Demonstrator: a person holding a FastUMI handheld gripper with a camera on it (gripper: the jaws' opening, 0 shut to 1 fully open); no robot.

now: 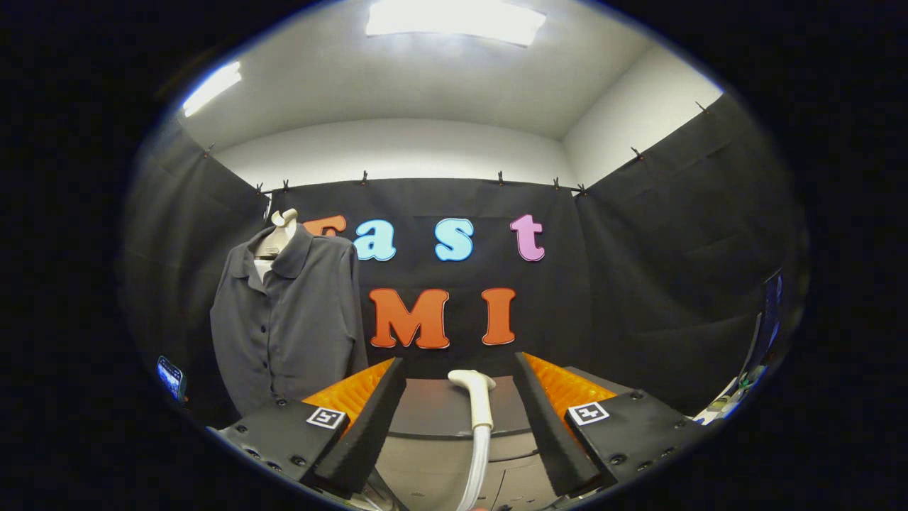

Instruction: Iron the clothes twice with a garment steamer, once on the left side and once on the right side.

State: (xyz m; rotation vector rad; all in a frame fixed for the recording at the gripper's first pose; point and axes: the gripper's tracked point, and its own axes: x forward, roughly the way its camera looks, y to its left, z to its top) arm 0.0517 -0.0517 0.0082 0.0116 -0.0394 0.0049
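Gaping wide and gripping nothing, tool (460, 404) flanks steamer head (477, 397) on bench (440, 411); shirt (291, 319) at ten o'clock.

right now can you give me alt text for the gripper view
The tool is open, its fingers either side of a white garment steamer standing between them, untouched. Beyond the fingers to the left, a dark grey shirt hangs on a mannequin form.
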